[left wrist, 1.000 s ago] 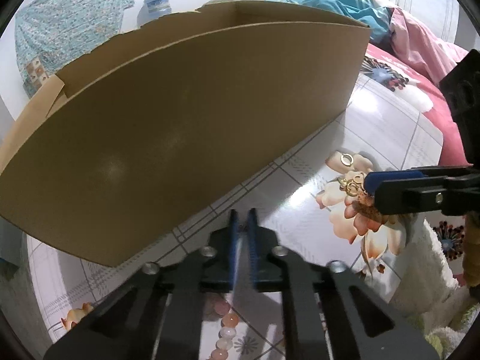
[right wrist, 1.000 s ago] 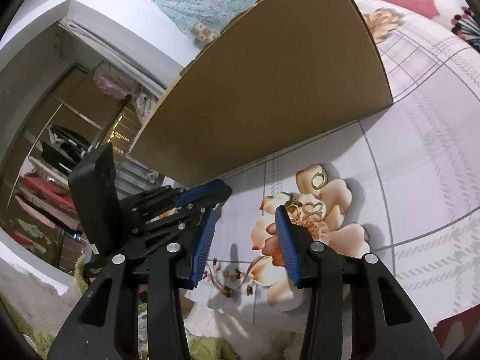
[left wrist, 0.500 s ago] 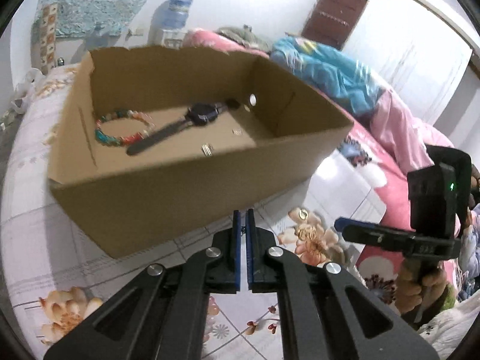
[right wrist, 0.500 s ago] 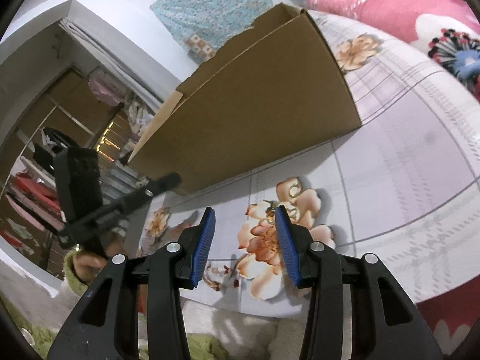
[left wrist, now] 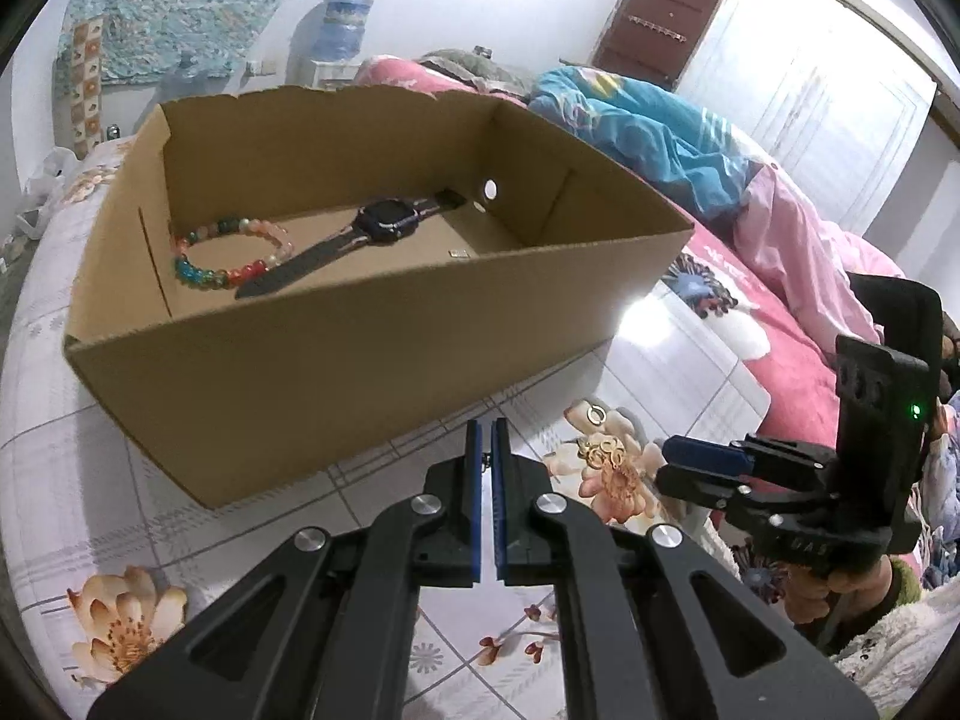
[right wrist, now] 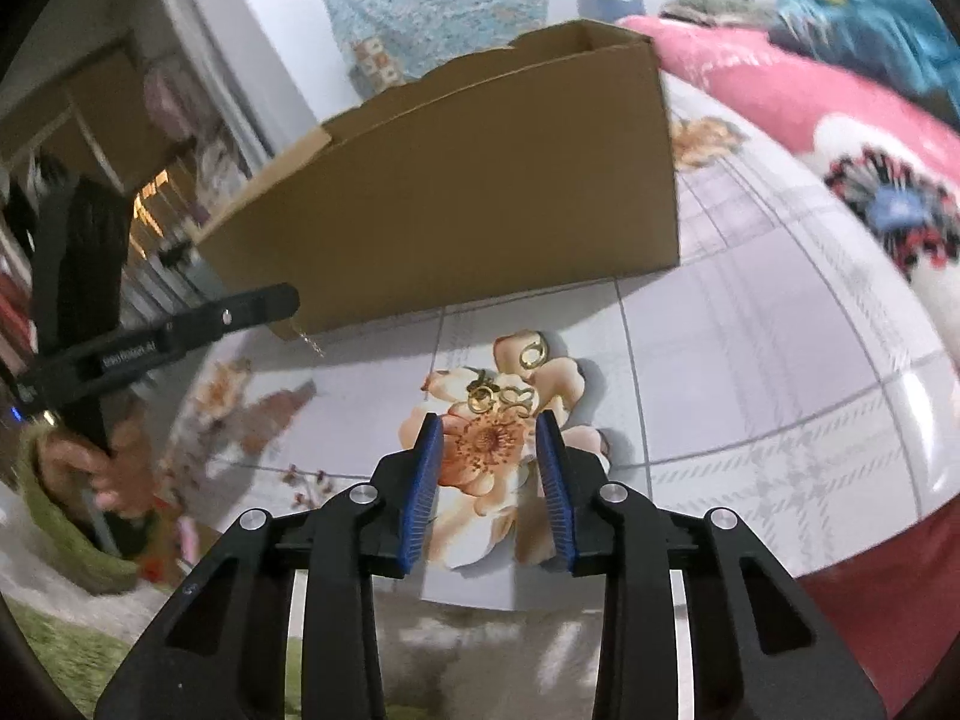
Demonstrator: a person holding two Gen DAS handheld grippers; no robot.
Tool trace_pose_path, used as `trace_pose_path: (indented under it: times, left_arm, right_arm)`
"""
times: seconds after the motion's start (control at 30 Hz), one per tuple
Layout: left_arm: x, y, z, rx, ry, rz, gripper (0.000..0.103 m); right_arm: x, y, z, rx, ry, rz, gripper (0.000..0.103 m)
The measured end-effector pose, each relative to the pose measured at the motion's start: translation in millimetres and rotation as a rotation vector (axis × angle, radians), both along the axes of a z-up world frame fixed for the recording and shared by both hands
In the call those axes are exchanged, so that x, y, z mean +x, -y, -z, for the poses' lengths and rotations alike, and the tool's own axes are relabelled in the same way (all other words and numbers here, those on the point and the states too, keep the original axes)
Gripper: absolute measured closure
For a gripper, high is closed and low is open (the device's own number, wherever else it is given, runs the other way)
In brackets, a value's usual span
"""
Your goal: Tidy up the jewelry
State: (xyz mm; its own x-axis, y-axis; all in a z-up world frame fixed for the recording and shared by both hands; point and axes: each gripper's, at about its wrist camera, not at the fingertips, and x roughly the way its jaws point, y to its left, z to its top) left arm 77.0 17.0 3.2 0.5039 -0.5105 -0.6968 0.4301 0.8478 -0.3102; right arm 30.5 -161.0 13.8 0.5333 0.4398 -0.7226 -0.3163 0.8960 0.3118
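An open cardboard box [left wrist: 372,360] on the floral sheet holds a coloured bead bracelet [left wrist: 231,252] and a black watch [left wrist: 384,222]. A cluster of gold jewelry [right wrist: 498,397] and a single gold ring [right wrist: 531,355] lie on a printed flower in front of the box. My right gripper [right wrist: 487,420] points down at the cluster from just short of it. Its jaws are closing and nothing is between them. My left gripper [left wrist: 486,438] hovers shut before the box's near wall, left of the gold cluster [left wrist: 603,450]. I see nothing in its grip.
The box stands on a white checked sheet with flower prints [left wrist: 120,618]. Pink and blue bedding [left wrist: 660,138] is piled behind and to the right. A hand in a green sleeve [right wrist: 72,516] holds the left gripper. A water bottle [left wrist: 342,30] stands by the far wall.
My left gripper has risen and tilted, so the inside of the box has come into view. The right gripper has rolled, its jaws have narrowed, and the gold cluster now lies centred ahead of its tips.
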Motion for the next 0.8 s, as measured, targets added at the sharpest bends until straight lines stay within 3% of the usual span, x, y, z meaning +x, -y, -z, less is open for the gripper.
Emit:
trace_pose_path:
  times: [0.3, 0.8]
  left_arm:
    - [4, 8, 10, 0.01, -0.016, 0.023, 0.101]
    - [13, 8, 20, -0.012, -0.046, 0.023, 0.101]
  right_arm:
    - [5, -13, 6, -0.133, 0.025, -0.011, 0.083]
    - [19, -34, 9, -0.246, 0.055, -0.094, 0.084]
